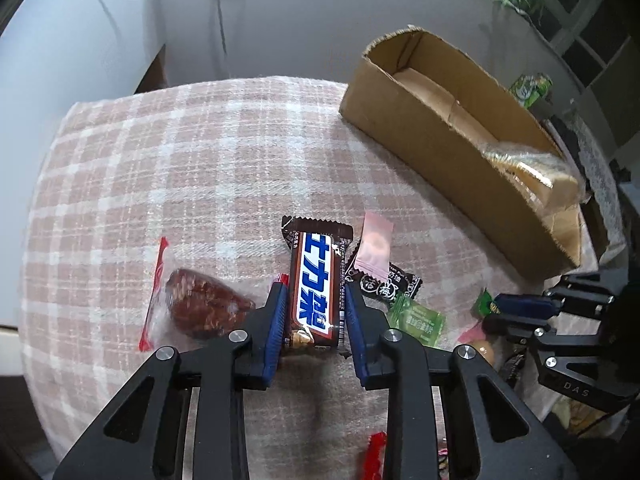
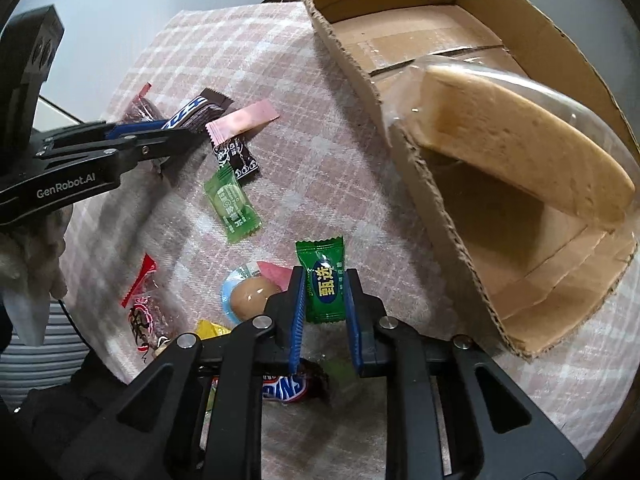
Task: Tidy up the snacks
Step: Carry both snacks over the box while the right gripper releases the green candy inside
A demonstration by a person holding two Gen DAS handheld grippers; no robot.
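Observation:
My left gripper is shut on a brown chocolate bar with blue-and-white lettering, its blue pads against both long sides, low over the checked cloth; it also shows in the right wrist view. My right gripper is shut on a dark green candy packet. A cardboard box stands to the right and holds a bagged slice of bread.
Loose snacks lie on the pink checked cloth: a bagged brown piece, a pink sachet, a black packet, a light green packet, a wrapped egg, a second chocolate bar.

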